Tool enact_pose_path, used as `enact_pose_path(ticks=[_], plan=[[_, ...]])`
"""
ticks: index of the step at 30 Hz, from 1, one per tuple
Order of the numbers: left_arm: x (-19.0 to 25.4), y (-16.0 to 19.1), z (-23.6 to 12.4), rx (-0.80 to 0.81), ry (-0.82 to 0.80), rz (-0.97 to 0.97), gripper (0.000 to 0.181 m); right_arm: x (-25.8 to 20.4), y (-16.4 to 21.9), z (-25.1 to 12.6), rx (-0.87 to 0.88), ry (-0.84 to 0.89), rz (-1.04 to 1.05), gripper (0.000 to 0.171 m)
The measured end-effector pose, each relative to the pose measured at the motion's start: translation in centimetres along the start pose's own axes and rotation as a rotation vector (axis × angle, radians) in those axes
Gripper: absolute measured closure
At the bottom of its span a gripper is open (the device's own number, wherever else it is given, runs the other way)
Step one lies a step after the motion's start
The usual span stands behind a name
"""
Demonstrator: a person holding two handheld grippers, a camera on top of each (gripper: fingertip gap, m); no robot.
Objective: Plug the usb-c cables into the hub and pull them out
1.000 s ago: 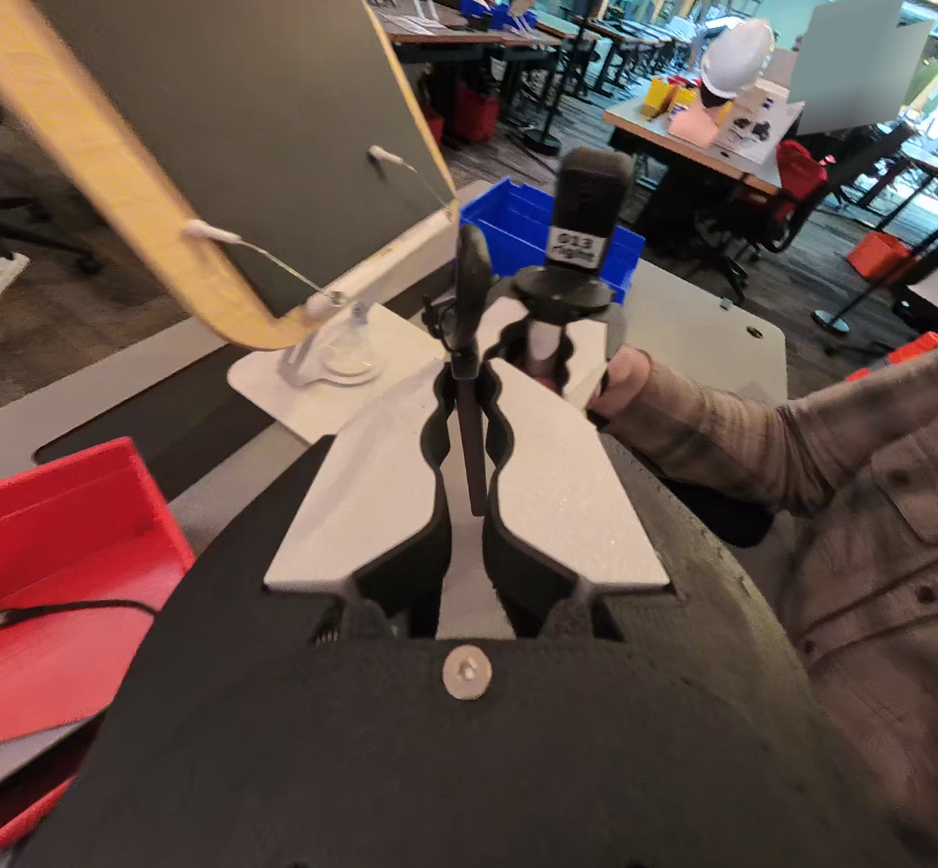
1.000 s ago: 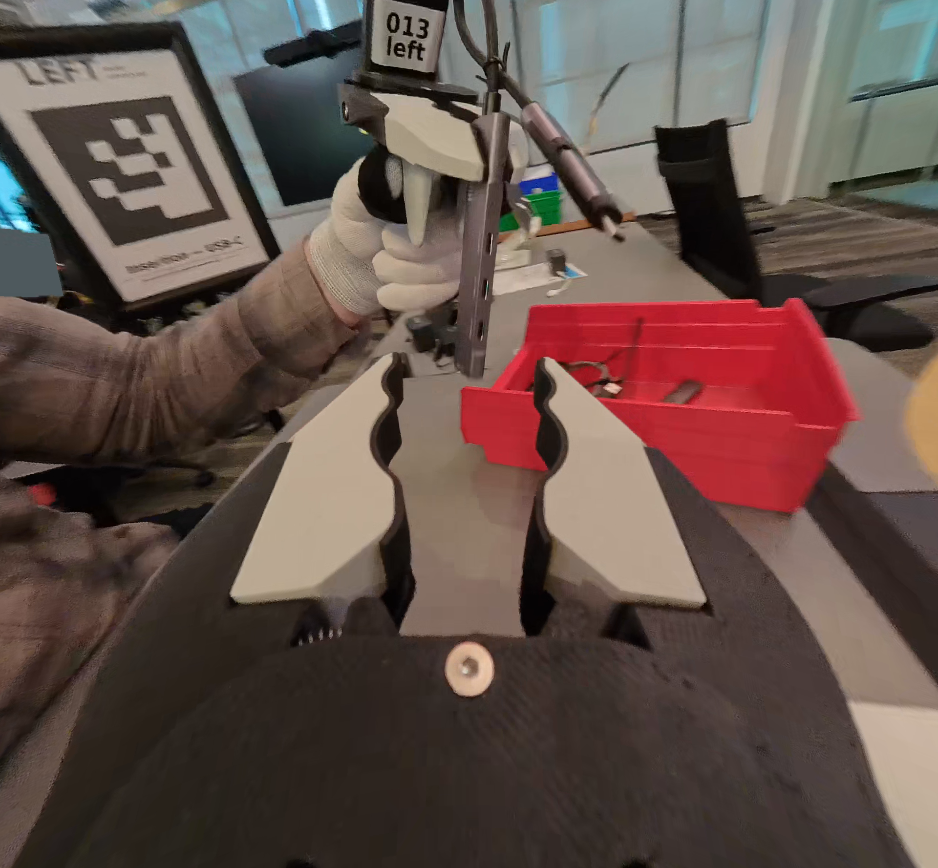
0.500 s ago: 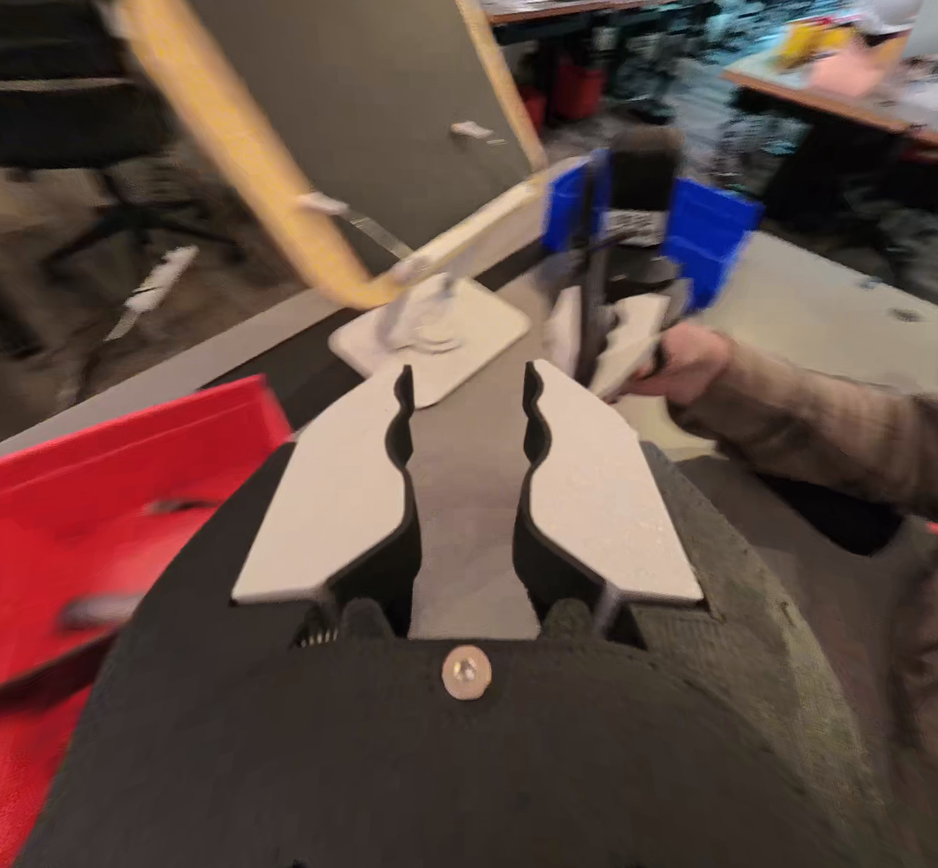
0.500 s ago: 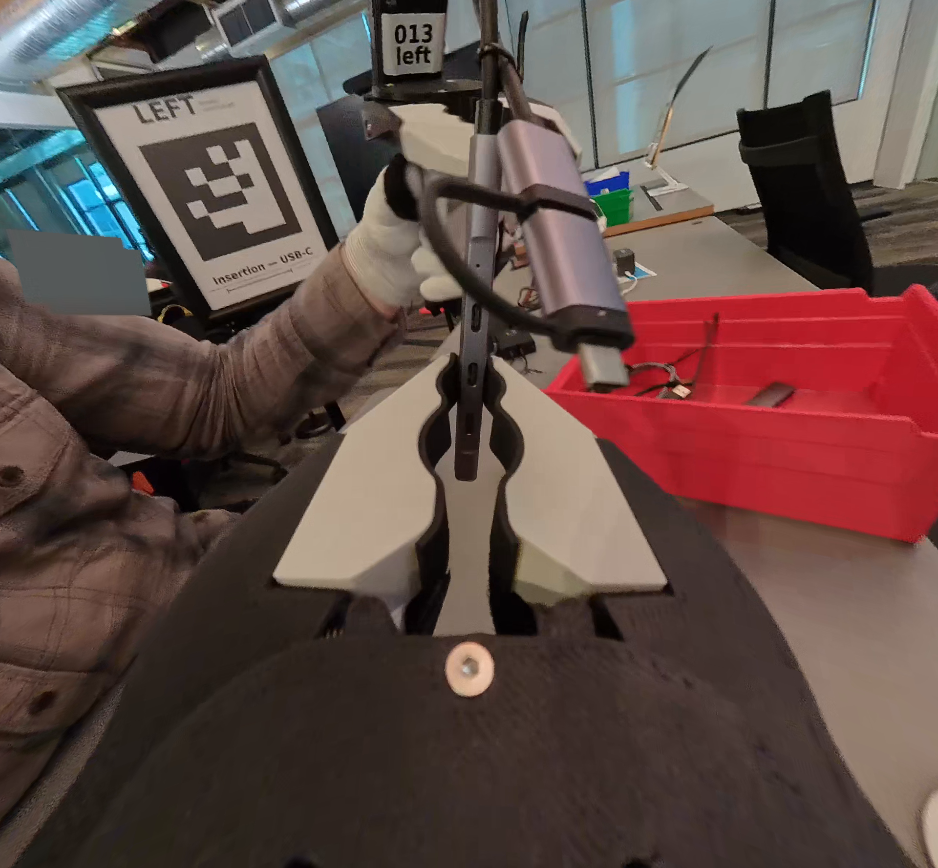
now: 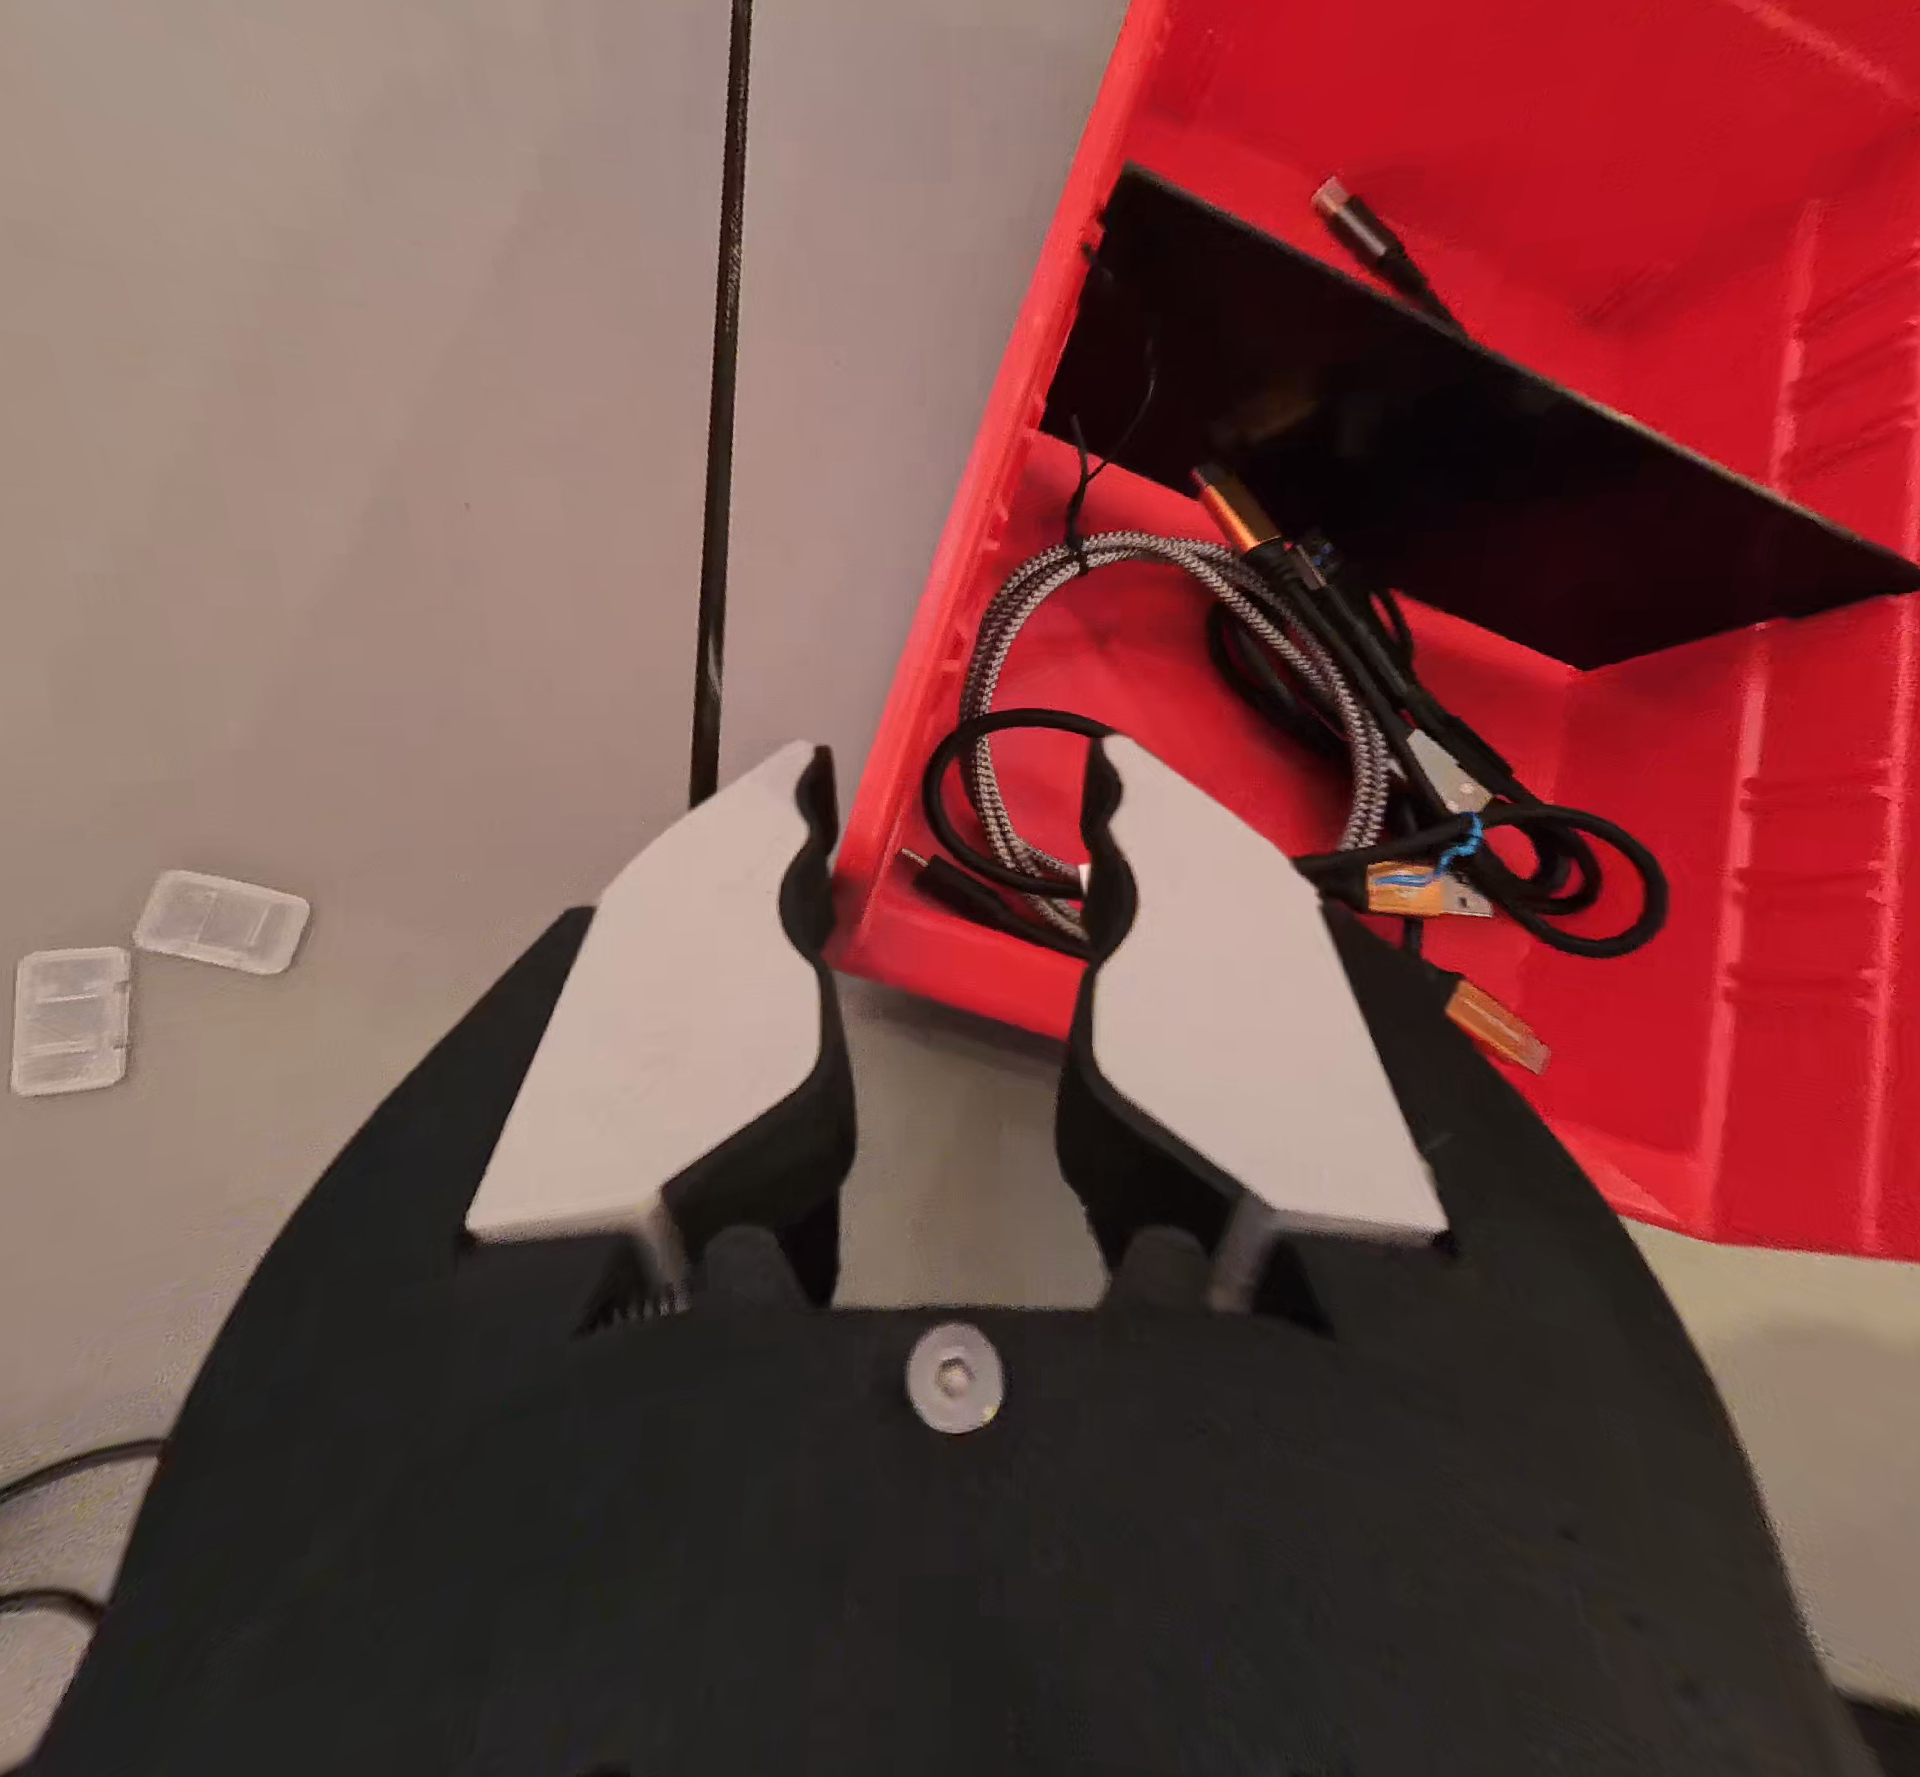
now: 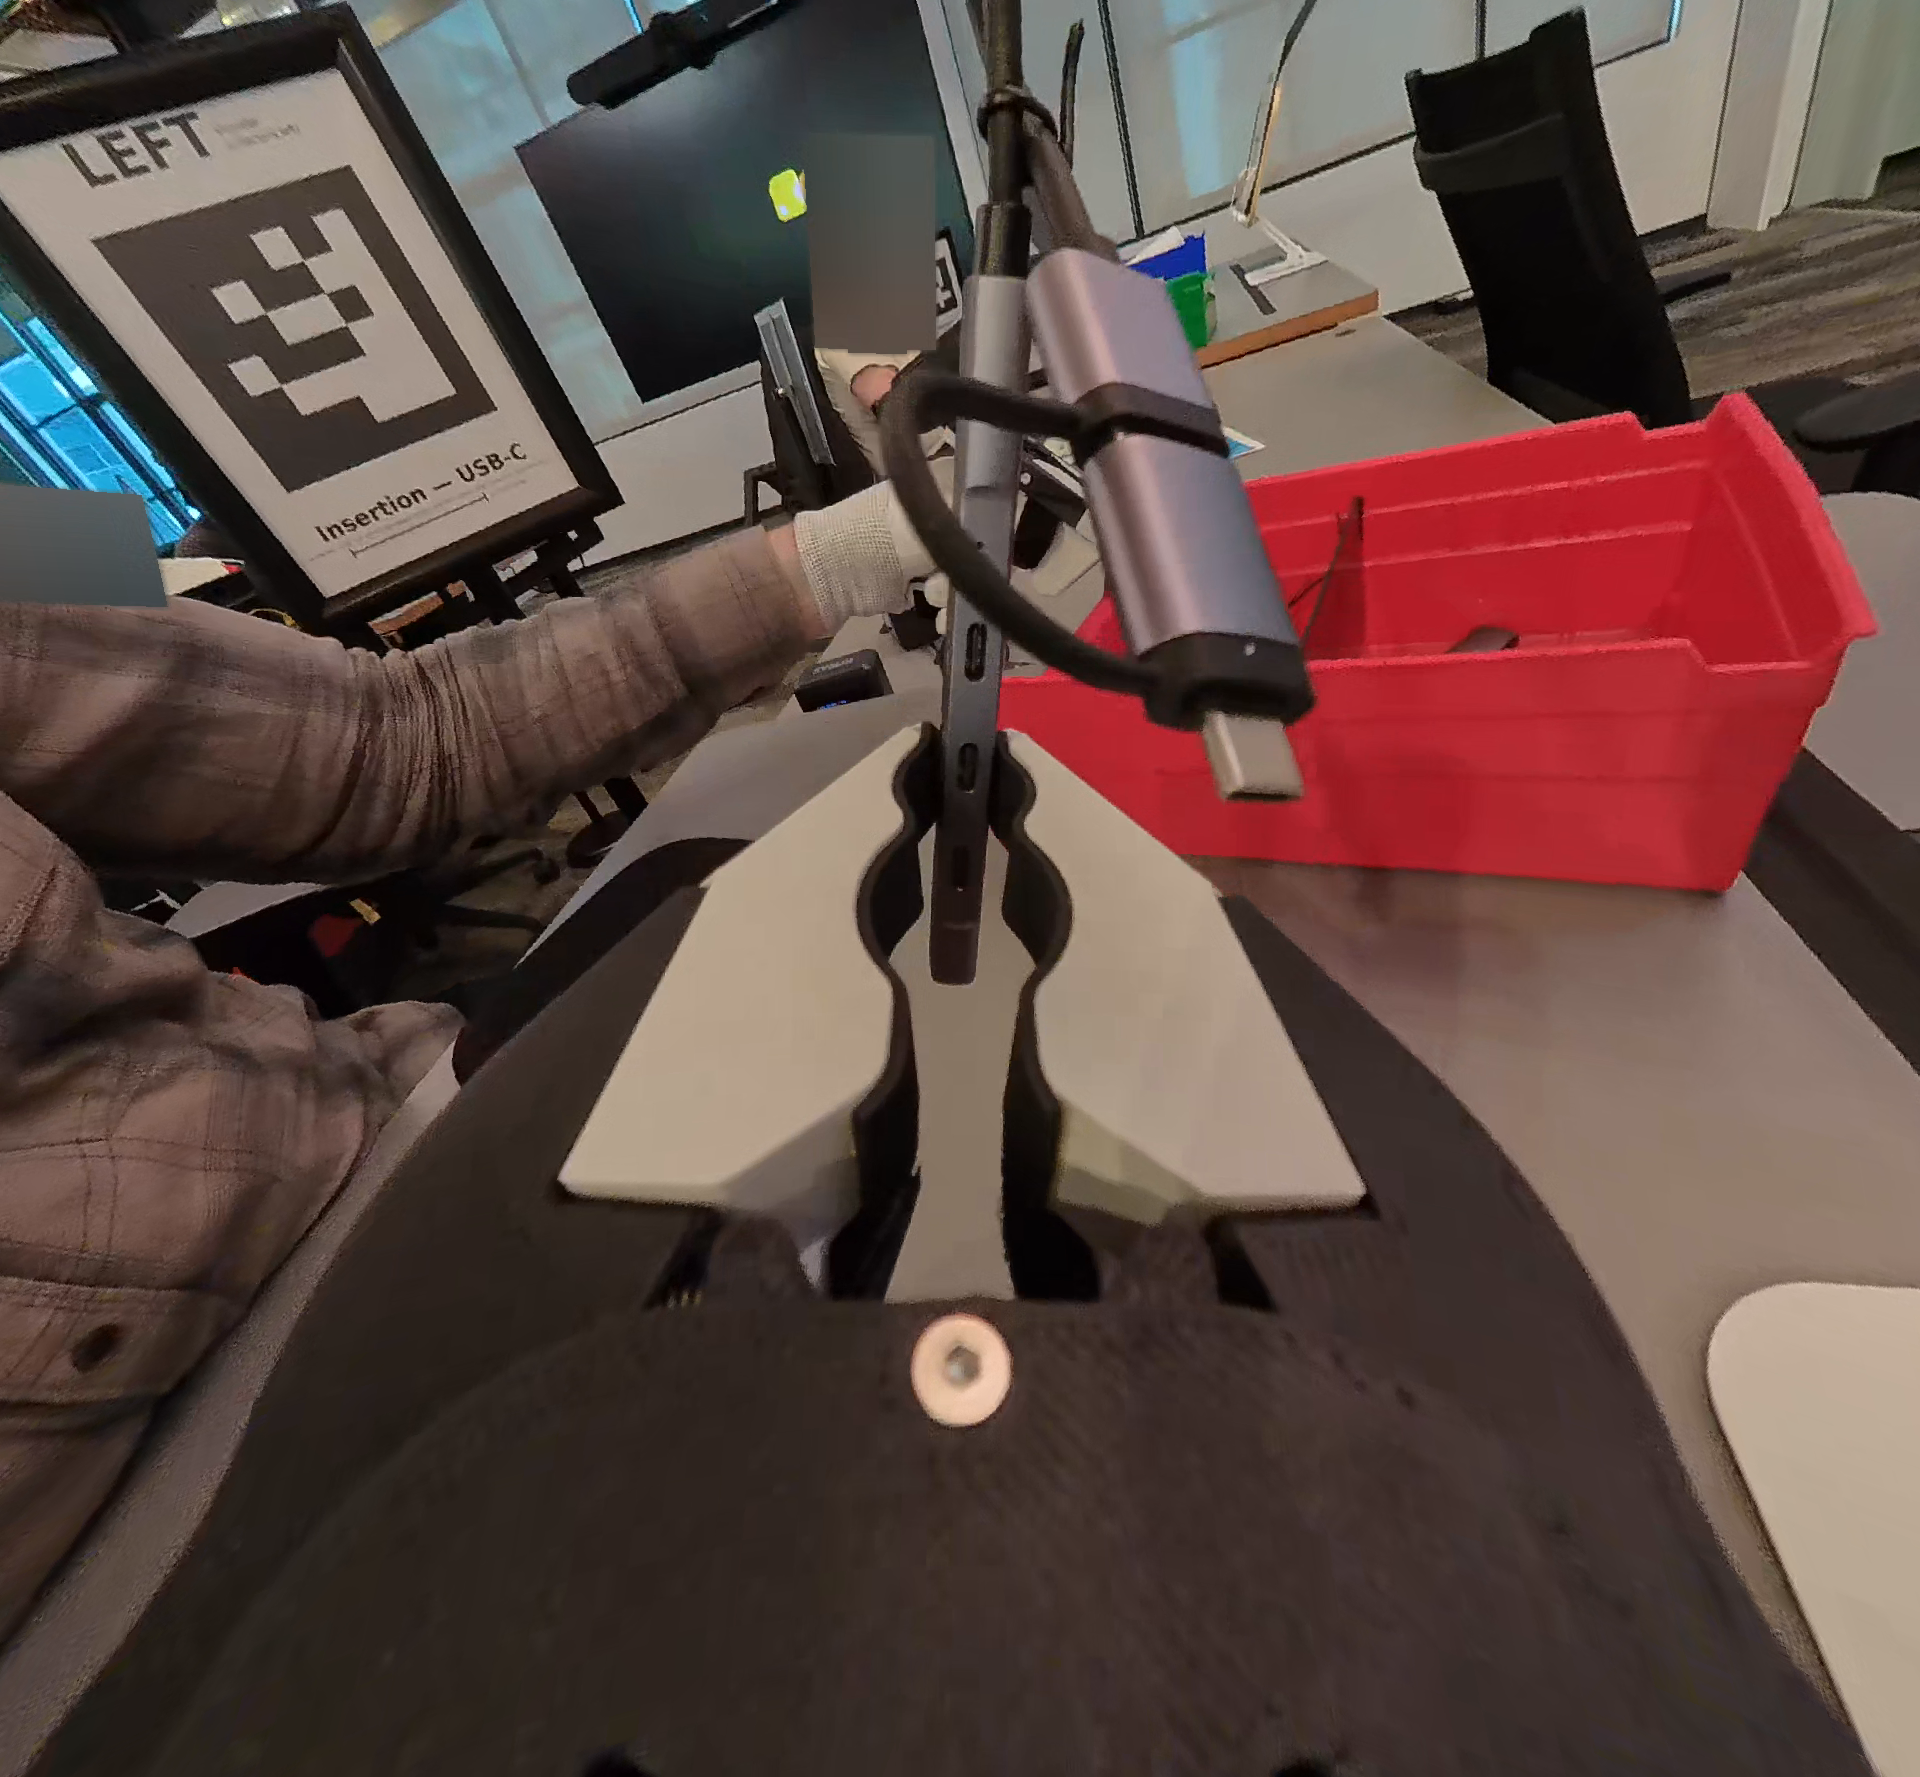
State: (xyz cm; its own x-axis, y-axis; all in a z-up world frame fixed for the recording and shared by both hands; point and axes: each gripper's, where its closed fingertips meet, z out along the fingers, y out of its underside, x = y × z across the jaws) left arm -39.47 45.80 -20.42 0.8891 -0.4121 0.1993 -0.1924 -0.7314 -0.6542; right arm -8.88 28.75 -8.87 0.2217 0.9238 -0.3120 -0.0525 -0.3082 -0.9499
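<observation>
Hub (image 6: 971,688) stands upright, clamped between the right gripper (image 6: 961,771) fingers; left gripper (image 5: 956,771) gapes wide over the red bin (image 5: 1558,117) of cables (image 5: 1174,688).

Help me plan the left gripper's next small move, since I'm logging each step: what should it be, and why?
Probably lower the open left gripper into the red bin onto a cable. It hangs empty over the bin's near corner, while the right gripper already clamps the hub, whose side ports look empty.
</observation>
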Motion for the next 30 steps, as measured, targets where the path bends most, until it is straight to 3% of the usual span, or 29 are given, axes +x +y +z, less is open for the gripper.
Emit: enact_pose_path(ticks=[4,10,12,16,18,20,22,26,30], plan=[[0.9,0.5,-0.3,0.027,0.016,0.009,0.174,0.8,1.2,0.4,-0.036,0.015,0.023,0.165],[4.2,2.4,-0.8,0.038,0.006,0.016,0.177,2.0,3.1,0.8,-0.093,0.042,0.074,0.165],[5.0,2.9,-0.9,0.037,0.016,0.017,0.176,2.2,3.5,0.9,-0.108,0.048,0.076,0.165],[4.4,2.7,-2.1,0.073,-0.047,-0.020,0.140,2.5,4.2,0.7,-0.150,0.062,0.087,0.165],[5.0,1.3,-4.7,0.200,-0.077,-0.003,0.134,2.5,4.6,0.4,-0.196,0.079,0.073,0.165],[8.8,0.0,-7.4,0.320,-0.018,0.095,0.139,2.0,4.8,0.1,-0.237,0.059,0.040,0.165],[14.8,0.1,-8.4,0.337,0.129,0.206,0.142,1.2,4.6,0.0,-0.248,0.028,0.016,0.165],[27.2,1.8,-8.0,0.308,0.477,0.314,0.135,-0.8,3.1,1.4,-0.168,-0.065,0.005,0.165],[33.3,1.2,-7.3,0.318,0.652,0.318,0.127,-2.8,3.8,3.6,-0.169,-0.156,-0.013,0.165]])
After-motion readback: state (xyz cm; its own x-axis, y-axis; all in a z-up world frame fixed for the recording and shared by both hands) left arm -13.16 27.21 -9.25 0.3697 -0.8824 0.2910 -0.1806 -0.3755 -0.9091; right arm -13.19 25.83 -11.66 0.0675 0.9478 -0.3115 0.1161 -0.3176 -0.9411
